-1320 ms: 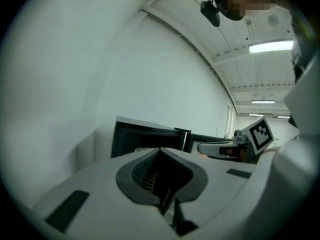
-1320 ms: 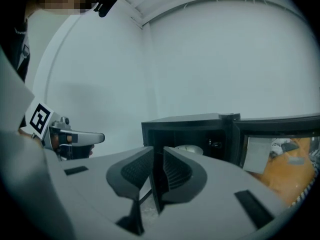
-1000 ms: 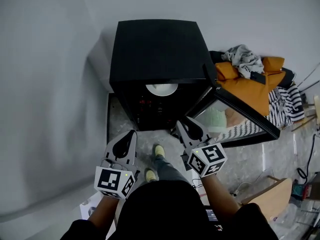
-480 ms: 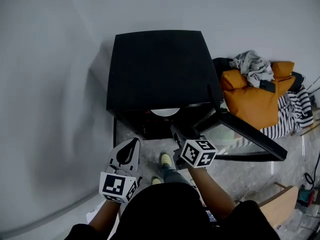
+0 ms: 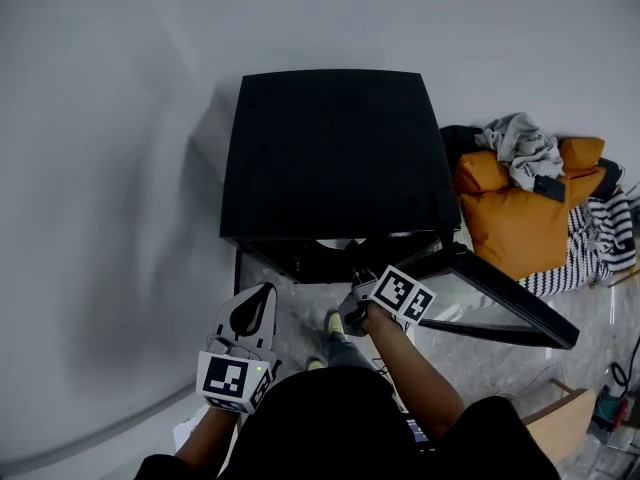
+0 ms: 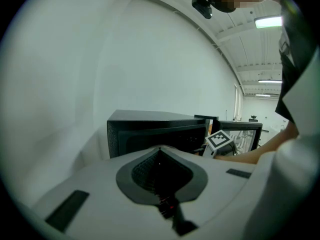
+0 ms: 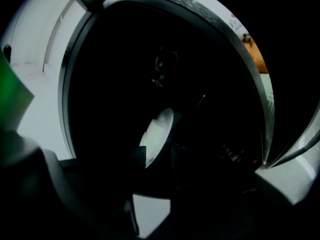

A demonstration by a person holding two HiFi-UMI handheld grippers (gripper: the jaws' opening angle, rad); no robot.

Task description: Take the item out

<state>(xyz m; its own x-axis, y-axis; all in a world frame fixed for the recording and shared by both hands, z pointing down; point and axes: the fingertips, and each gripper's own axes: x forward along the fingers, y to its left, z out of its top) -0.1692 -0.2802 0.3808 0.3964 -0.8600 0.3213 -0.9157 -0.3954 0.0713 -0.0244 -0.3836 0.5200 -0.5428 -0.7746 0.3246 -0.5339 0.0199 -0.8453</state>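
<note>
item: white plate [image 7: 157, 134] inside the black oven-like box [image 5: 330, 148], on its floor near the front. In the head view only a sliver shows under the top's near edge.
box door: glass door [image 5: 500, 303] swung open to the right.
right gripper [image 7: 157, 159]: at the mouth of the box, jaws spread wide and just been opening. The plate shows in the gap ahead of them, pads not on it yet.
left gripper [image 6: 160, 150]: held back, near-left of the box, jaws pressed together, nothing in them.
step (my read): lining up for a pinch on the plate's near rim.
risk 1: smooth rim, thin bite, so the plate may slip or tip down once lifted, since its weight hangs beyond the pads.
risk 2: dark cavity, so a misjudged depth could shove the plate farther in.
risk 3: low opening, so the plate or the marker cube [image 5: 403, 295] may clip the top edge or the door on the way out.
vs a second ago: right gripper was outside, near the door's near edge; now it is lower, rolled, and at the opening.
vs a second ago (plate): more of it showed then.
vs a second ago (left): roughly the same spot.
</note>
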